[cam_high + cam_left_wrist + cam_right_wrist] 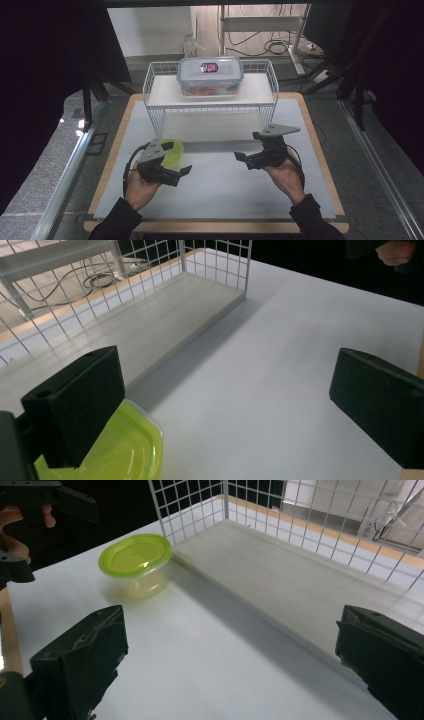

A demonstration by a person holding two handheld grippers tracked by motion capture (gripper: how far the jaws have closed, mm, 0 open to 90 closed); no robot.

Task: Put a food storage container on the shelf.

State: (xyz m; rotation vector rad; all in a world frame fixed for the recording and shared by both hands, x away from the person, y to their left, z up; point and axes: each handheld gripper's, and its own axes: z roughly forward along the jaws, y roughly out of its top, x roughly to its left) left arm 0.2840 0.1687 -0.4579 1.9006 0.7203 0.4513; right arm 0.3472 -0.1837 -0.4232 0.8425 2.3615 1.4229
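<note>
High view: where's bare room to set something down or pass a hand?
Free: the white mat between the left gripper and right gripper, and the lower shelf of the wire rack. Crowded: the left front corner by the green-lidded container, and the top shelf middle under the clear lidded box.

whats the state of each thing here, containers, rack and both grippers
green-lidded tub: lid on, upright on the table, not held
clear box: lid on, sitting on the rack's top shelf
wire rack: upright, lower shelf bare
left gripper: open, holding nothing
right gripper: open, holding nothing
</note>
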